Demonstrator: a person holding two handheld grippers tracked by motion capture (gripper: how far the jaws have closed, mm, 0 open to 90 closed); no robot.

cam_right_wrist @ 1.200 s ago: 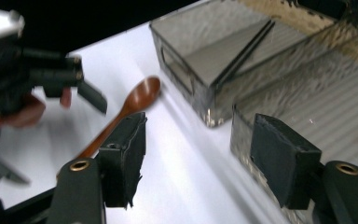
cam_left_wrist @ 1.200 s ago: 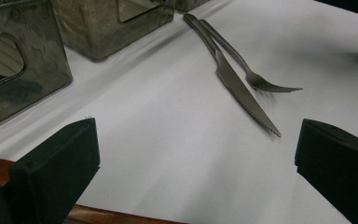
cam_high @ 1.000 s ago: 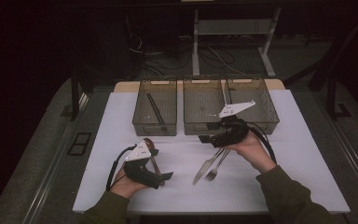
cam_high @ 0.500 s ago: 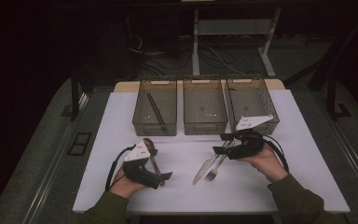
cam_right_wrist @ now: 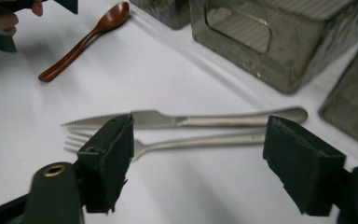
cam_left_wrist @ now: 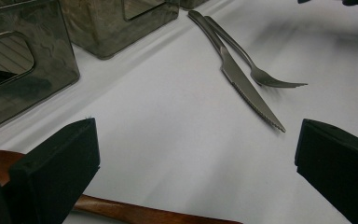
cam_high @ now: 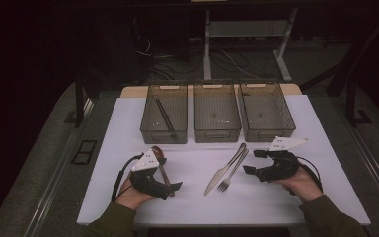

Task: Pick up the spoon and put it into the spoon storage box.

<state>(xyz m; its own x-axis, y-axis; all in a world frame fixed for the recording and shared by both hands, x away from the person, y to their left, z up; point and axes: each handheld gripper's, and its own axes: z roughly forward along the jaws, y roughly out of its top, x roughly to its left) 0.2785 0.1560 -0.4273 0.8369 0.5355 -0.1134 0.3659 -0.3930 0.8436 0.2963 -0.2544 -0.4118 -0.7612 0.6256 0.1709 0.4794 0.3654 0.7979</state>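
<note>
A steel knife (cam_high: 218, 175) (cam_left_wrist: 242, 81) (cam_right_wrist: 168, 119) and a fork (cam_high: 234, 169) (cam_left_wrist: 275, 83) (cam_right_wrist: 191, 142) lie side by side mid-table. My right gripper (cam_high: 251, 162) (cam_right_wrist: 198, 154) hovers just right of them, pointing at them. Its jaws have just been opening and stand open, gripping nothing; the fork lies past them. My left gripper (cam_high: 170, 175) (cam_left_wrist: 196, 158) rests open at the front left. A brown wooden spoon (cam_high: 157, 152) (cam_left_wrist: 135, 212) (cam_right_wrist: 81, 44) lies by its left jaw, not gripped.
Three clear bins stand in a row at the back of the white table (cam_high: 128, 123): the left bin (cam_high: 164, 137) holds black chopsticks (cam_high: 164, 116); the middle bin (cam_high: 217, 136) and right bin (cam_high: 269, 134) look empty. Dark floor surrounds the table.
My right gripper has moved from beside the bins toward the right and nearer the person, sinking toward the table, and its jaws stand wider. The left gripper and cutlery stayed put.
</note>
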